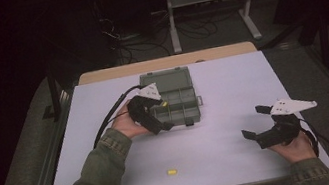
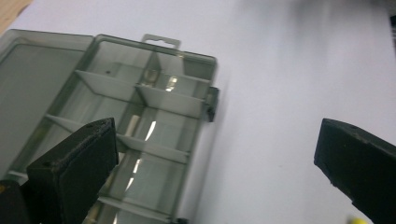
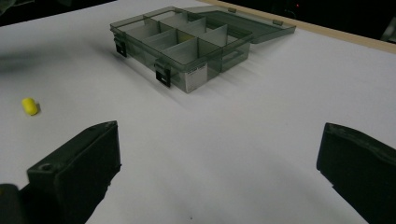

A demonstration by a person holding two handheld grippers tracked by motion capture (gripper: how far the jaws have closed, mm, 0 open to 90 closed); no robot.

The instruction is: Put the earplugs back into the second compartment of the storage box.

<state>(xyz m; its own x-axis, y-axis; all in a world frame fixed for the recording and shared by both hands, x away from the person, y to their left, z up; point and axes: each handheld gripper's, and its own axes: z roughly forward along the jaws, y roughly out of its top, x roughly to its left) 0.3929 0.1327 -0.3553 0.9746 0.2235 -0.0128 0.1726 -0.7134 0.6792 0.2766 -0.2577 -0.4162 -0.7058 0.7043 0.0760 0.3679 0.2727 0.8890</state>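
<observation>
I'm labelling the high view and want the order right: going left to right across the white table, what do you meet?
Left gripper, open, at the near left corner of the smoky grey clear plastic compartment box → small yellow capsule-shaped piece on the white table → right gripper, open, near the right edge.

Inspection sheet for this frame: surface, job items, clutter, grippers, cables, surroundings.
Surface: white tabletop, wooden strip at its far edge.
Job's things: compartment box, lid open and laid flat behind it; one yellow piece loose near the front edge, another small yellow bit inside the box.
Clutter: nothing seen.
Grippers: left gripper open at the box, nothing between its jaws; right gripper open, empty, over bare table.
Cables: one trails from each gripper.
Surroundings: dark floor, metal stand, cable tangle.
</observation>
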